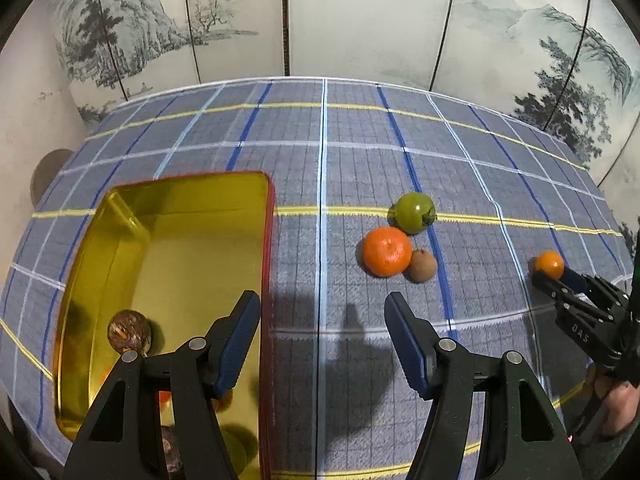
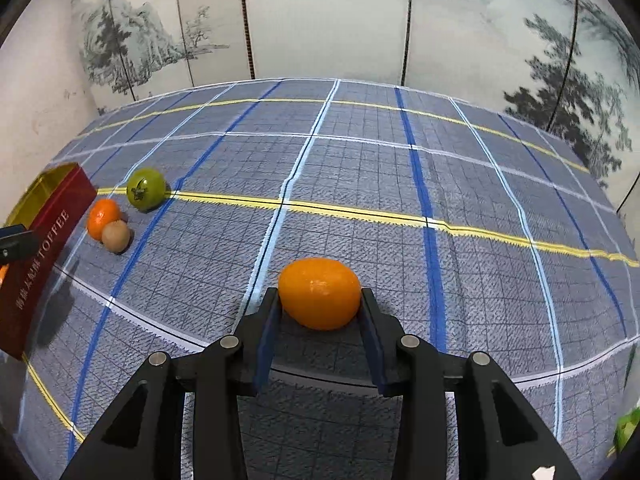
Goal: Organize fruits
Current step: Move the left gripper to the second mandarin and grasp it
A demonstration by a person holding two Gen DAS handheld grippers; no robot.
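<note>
My right gripper [image 2: 320, 304] is shut on a small orange kumquat [image 2: 320, 293], held just above the checked cloth; it also shows in the left wrist view [image 1: 549, 264]. My left gripper [image 1: 320, 320] is open and empty, over the right wall of the gold-lined red toffee tin [image 1: 269, 240]. The tin holds a brown wrinkled fruit [image 1: 129, 332] and several fruits partly hidden by my left fingers. On the cloth lie a tangerine [image 1: 387, 251], a green persimmon [image 1: 414, 213] and a brown round fruit [image 1: 421, 266], touching each other.
The table has a blue-grey checked cloth [image 2: 360, 184] and a painted folding screen [image 1: 360, 20] stands behind it. The tin's red side [image 2: 44, 248] sits at the left of the right wrist view. A green thing [image 2: 626, 428] shows at the right edge.
</note>
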